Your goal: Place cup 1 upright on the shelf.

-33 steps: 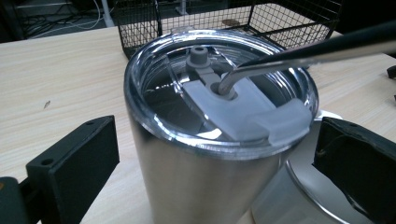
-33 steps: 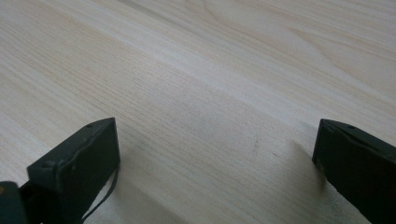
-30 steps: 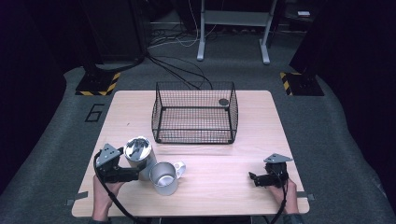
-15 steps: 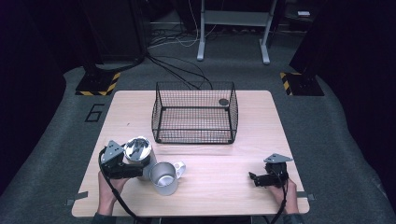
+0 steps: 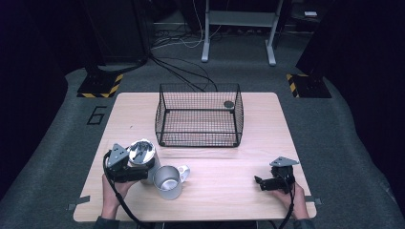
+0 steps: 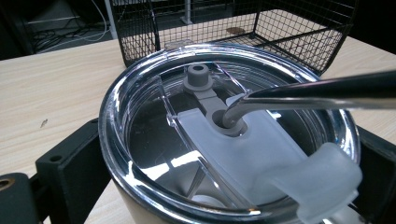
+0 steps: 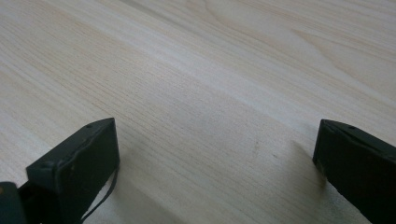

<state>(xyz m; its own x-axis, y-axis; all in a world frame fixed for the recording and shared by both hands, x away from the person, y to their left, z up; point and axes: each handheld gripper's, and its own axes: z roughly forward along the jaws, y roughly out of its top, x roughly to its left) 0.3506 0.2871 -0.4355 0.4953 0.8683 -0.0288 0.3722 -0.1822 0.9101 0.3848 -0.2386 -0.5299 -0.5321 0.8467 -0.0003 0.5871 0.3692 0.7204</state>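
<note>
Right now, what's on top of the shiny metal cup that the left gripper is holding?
A clear round plastic lid covers the shiny metal tumbler, with a bent metal straw poking through its hole. The lid's reflections hide whatever is inside.

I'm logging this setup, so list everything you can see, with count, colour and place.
Steel tumbler with clear plastic lid: one, silver, front left of table, between the left jaws.
Metal straw: one, silver, in the lid's hole.
Open steel mug with handle: one, silver, just right of the tumbler.
Black wire basket: one, table centre-back.
Small dark disc: one, basket's back right corner.
Light wooden table: one.
Left hand-held gripper: black, around the tumbler.
Right hand-held gripper: black, open, front right.
</note>
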